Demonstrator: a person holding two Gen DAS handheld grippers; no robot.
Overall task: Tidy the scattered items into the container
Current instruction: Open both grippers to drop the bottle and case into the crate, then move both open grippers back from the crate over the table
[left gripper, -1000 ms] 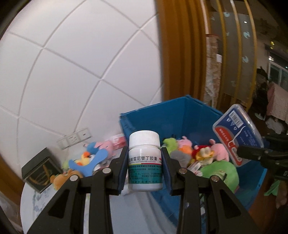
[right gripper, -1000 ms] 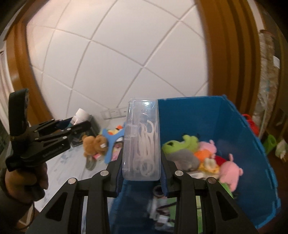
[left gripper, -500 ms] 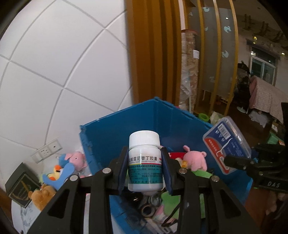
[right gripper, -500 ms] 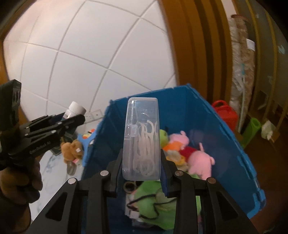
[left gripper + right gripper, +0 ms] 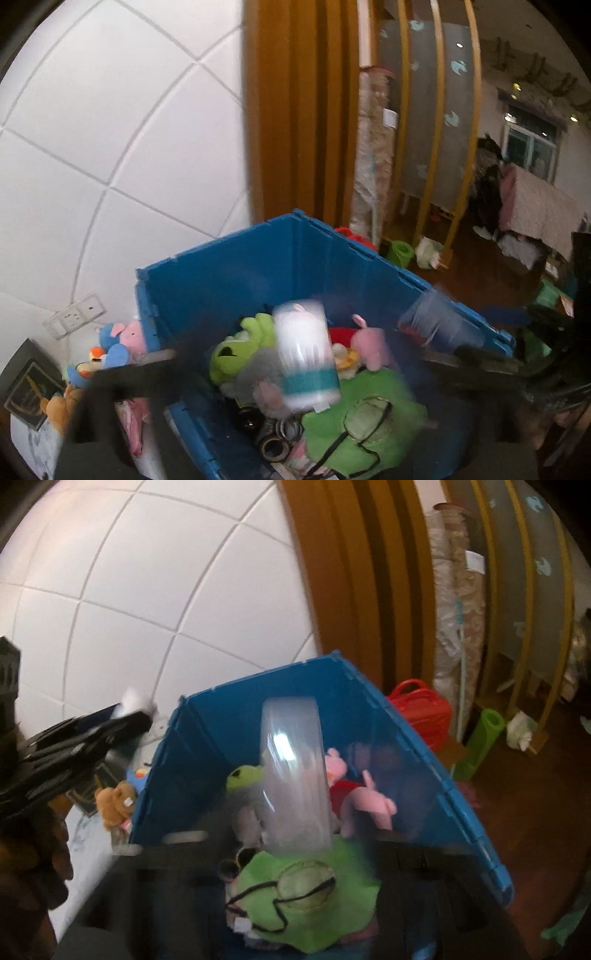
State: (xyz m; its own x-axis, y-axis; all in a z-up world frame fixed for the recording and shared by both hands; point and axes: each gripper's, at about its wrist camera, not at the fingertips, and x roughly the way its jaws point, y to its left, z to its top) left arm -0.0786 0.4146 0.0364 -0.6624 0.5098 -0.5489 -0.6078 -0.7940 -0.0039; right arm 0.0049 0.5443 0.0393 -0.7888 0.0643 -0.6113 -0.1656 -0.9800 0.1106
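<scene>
Honestly, motion blur eats most of what I'm after here. In my left wrist view the left gripper (image 5: 295, 373) is a dark smear along the lower edge; its jaws are opening, spread wide to either side of the frame, and the white pill bottle (image 5: 306, 354) sits between them, tilted and streaked, with no pad pressing on it. Its label shows only a teal band; the print is too blurred for me to read. It hangs over the open blue crate (image 5: 229, 273), which fills the lower middle of the frame.

In my right wrist view the right gripper (image 5: 291, 845) is just as smeared. Its jaws are opening too, and the clear floss-pick case (image 5: 295, 779) stands upright between them at frame centre, free of the pads, above the crate. I cannot make out the picks inside it.

Inside the crate I can see a green frog plush (image 5: 240, 343), a pink pig plush (image 5: 369, 801) and a green hat with glasses (image 5: 306, 897); what lies beneath them is hidden. At the left edge of the right view, the other gripper and the hand (image 5: 33, 853) holding it are cut off. At lower left in the left view, plush toys (image 5: 118, 343) remain outside the crate, beside a wall socket (image 5: 74, 315).
</scene>
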